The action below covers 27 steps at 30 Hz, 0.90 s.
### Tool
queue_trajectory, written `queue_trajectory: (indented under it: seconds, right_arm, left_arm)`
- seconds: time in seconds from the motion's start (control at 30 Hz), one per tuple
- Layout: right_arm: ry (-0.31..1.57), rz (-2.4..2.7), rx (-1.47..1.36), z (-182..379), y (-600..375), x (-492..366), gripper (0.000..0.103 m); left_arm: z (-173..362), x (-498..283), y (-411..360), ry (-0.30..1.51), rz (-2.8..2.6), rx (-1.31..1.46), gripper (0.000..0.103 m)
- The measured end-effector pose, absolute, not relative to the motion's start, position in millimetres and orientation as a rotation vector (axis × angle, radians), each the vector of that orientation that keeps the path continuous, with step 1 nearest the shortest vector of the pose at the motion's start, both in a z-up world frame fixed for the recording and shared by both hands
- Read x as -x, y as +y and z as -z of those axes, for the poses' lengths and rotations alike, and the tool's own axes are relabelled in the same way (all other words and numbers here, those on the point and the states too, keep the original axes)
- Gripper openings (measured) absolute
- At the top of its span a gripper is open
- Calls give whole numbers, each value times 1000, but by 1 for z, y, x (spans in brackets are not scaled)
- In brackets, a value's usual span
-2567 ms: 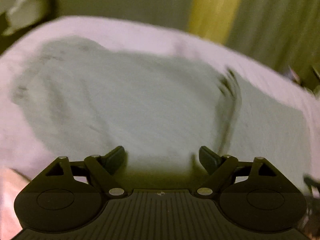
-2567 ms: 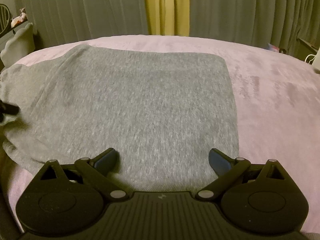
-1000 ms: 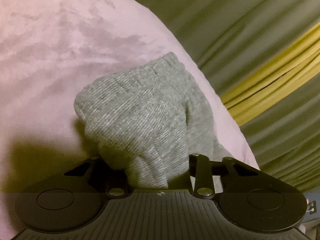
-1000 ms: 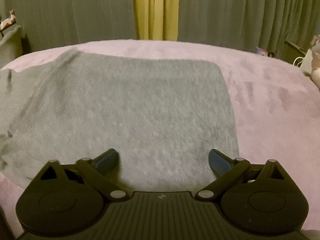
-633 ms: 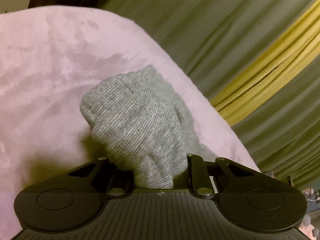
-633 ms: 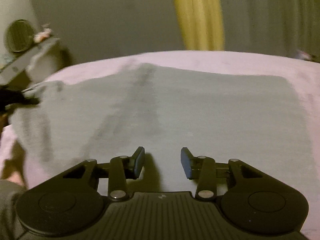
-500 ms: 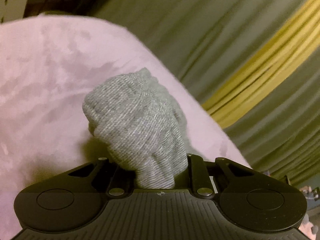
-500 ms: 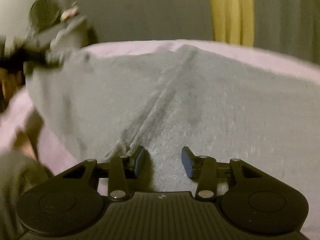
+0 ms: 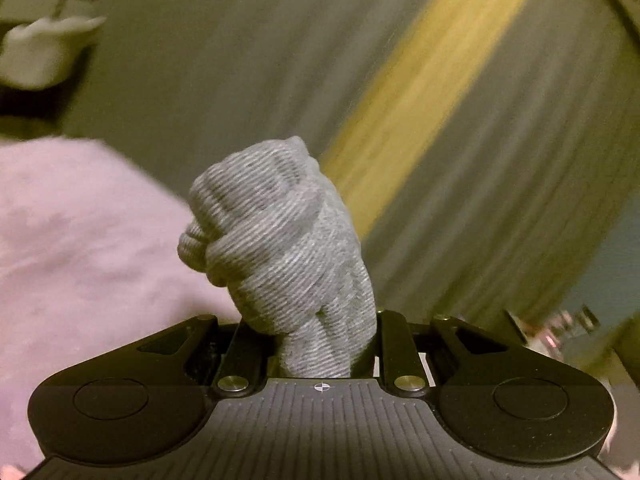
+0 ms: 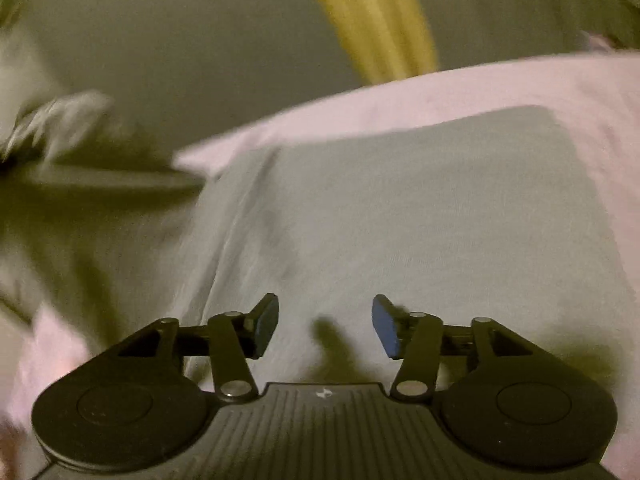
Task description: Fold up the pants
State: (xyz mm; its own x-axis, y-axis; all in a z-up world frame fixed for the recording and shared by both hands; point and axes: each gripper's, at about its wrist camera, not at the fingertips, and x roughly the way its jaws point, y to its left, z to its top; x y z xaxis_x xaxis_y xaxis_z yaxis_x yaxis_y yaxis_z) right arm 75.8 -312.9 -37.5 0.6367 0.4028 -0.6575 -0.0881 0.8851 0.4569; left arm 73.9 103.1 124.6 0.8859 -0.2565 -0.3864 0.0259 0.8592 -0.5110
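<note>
The left gripper (image 9: 324, 340) clenched a bunched wad of the grey pants (image 9: 280, 248), hiding its fingertips. The right gripper (image 10: 325, 330) hovered released over the pants (image 10: 440, 216) on the pink bedspread (image 10: 480, 84); the left side was blurred.

Pants (image 10: 420, 216) on bed (image 10: 440, 84), curtain (image 10: 368, 16) behind; bunched end between left jaws.

The left wrist camera sat just behind the left gripper (image 9: 320, 344) and looked up and out past the edge of the pink bed cover (image 9: 80, 248) toward the curtains (image 9: 500, 160), tilted, very near a bunched part of the grey pants (image 9: 280, 248). The right wrist camera sat behind the right gripper (image 10: 325, 330) and looked down, low and rolled, over the pants (image 10: 420, 220) spread flat. Both views shared pants, bed cover (image 10: 460, 88) and the yellow curtain strip (image 10: 372, 20).
</note>
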Motion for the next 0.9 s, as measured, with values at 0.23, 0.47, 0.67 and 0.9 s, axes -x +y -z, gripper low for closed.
queue_trajectory:
  seconds: [0.23, 0.47, 0.67, 0.9]
  right_arm:
    - [731, -151, -597, 23, -387, -58, 65]
    - [746, -88, -667, 36, -416, -42, 65]
    - [785, -116, -747, 46, -429, -43, 65]
    - [771, -143, -952, 50, -447, -38, 80]
  left_arm:
    - [-106, -84, -54, 550, 365, 240, 22]
    - [8, -76, -185, 830, 340, -257, 37]
    - [3, -46, -159, 852, 315, -302, 94]
    - [-37, -20, -36, 771, 150, 67, 98]
